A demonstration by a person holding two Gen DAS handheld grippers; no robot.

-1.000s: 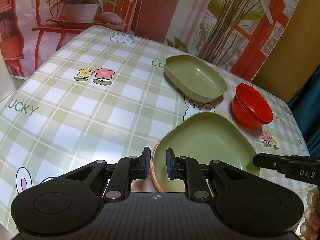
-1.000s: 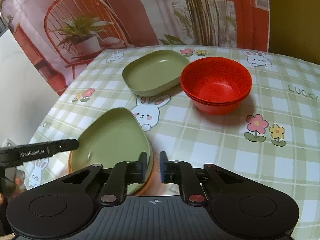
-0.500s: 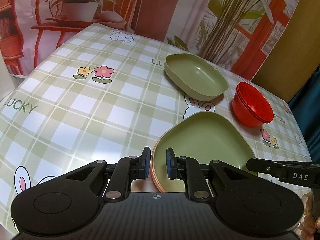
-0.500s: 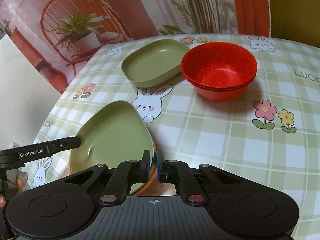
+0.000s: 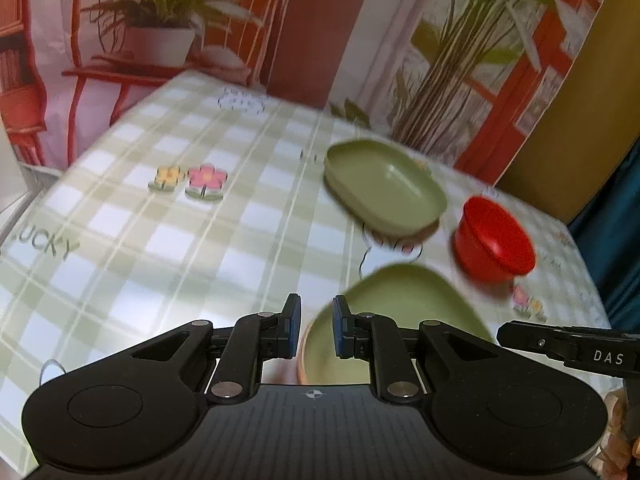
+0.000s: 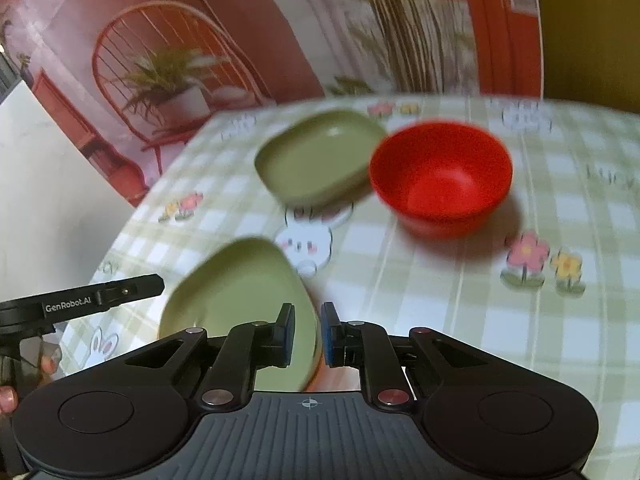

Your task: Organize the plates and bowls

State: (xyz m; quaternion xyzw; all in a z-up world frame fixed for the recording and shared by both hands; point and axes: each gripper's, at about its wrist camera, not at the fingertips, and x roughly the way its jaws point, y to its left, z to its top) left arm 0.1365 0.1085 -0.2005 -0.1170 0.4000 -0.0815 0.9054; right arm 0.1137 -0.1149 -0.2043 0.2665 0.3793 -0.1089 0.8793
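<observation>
Gripping the near green plate stack from both sides.
Left gripper is narrow on its left rim (orange plate peeks beneath); right gripper jaws are opening, right rim between them, grip loose. Next likely: re-clamp, lift level. Beyond sit the deep green dish and stacked red bowls.

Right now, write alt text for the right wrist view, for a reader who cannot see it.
The right gripper straddles the near rim of a green plate on a checked tablecloth, its jaws opening. Farther back sit a green dish and a red bowl; the left gripper reaches in at the left edge.
</observation>
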